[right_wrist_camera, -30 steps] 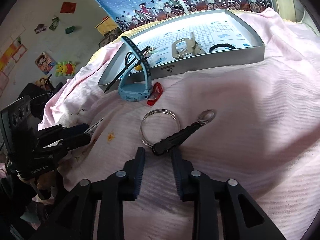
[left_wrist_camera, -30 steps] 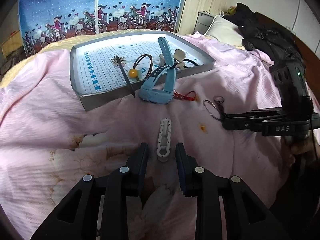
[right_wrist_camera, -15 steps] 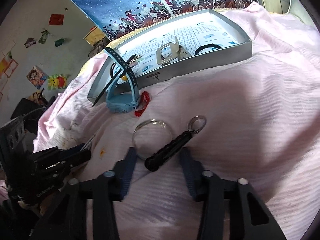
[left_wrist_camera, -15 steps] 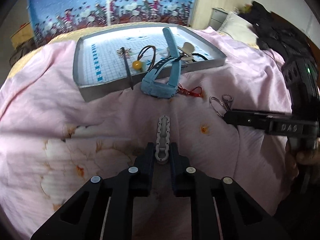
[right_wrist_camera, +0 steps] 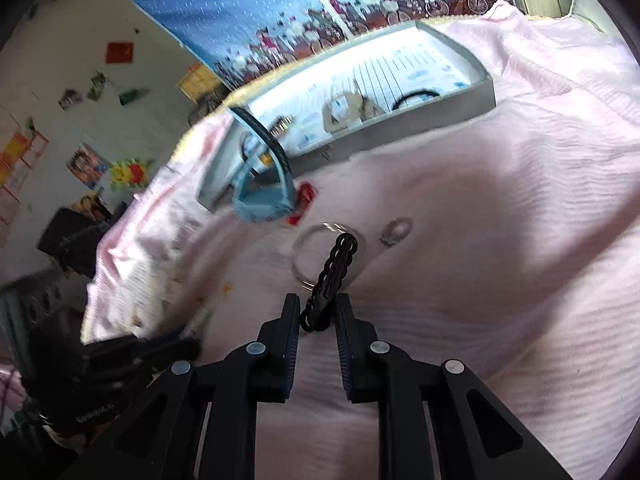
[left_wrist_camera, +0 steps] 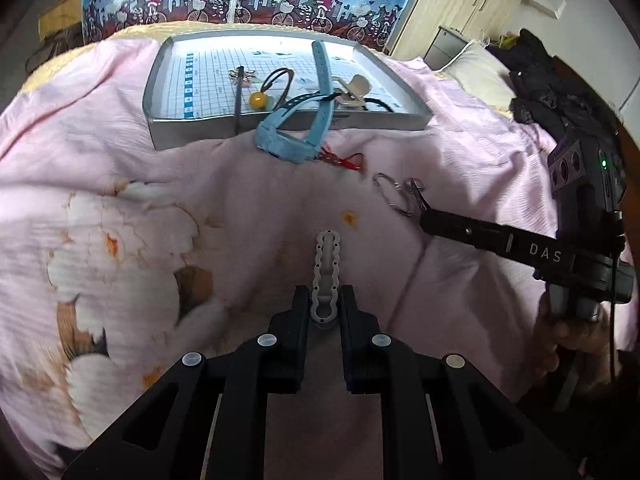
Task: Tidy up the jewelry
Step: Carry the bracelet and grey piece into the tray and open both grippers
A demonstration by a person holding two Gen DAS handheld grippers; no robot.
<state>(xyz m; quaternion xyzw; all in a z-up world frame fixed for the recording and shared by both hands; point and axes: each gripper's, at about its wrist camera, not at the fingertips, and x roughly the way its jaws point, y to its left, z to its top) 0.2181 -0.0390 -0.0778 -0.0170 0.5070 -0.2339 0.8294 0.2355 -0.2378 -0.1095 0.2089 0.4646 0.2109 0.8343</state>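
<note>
My left gripper point(left_wrist_camera: 325, 310) is shut on the near end of a white beaded hair clip point(left_wrist_camera: 328, 264), which points forward over the pink bedspread. In the right wrist view my right gripper point(right_wrist_camera: 318, 316) is shut on a black wavy hair clip point(right_wrist_camera: 334, 270) that sticks out ahead of the fingers. Below that clip lie a large metal ring point(right_wrist_camera: 298, 250) and a small ring point(right_wrist_camera: 396, 232). Both rings point(left_wrist_camera: 394, 196) also show beside the right gripper point(left_wrist_camera: 426, 220) in the left wrist view. A silver tray point(left_wrist_camera: 192, 138) with a grid liner holds several pieces.
A blue watch point(left_wrist_camera: 290, 140) leans its straps over the tray's front wall, with a red ornament point(left_wrist_camera: 346, 160) beside it. In the tray are a black stick point(left_wrist_camera: 239, 96), a yellow-bead hair tie point(left_wrist_camera: 258, 99) and a cream clip point(left_wrist_camera: 356, 88). Dark clothes point(left_wrist_camera: 556, 92) lie at the right.
My left gripper closed on the white clip and drew back with it. My right gripper widened, then shut on the black clip, which now points forward; the right view is blurred by motion.
</note>
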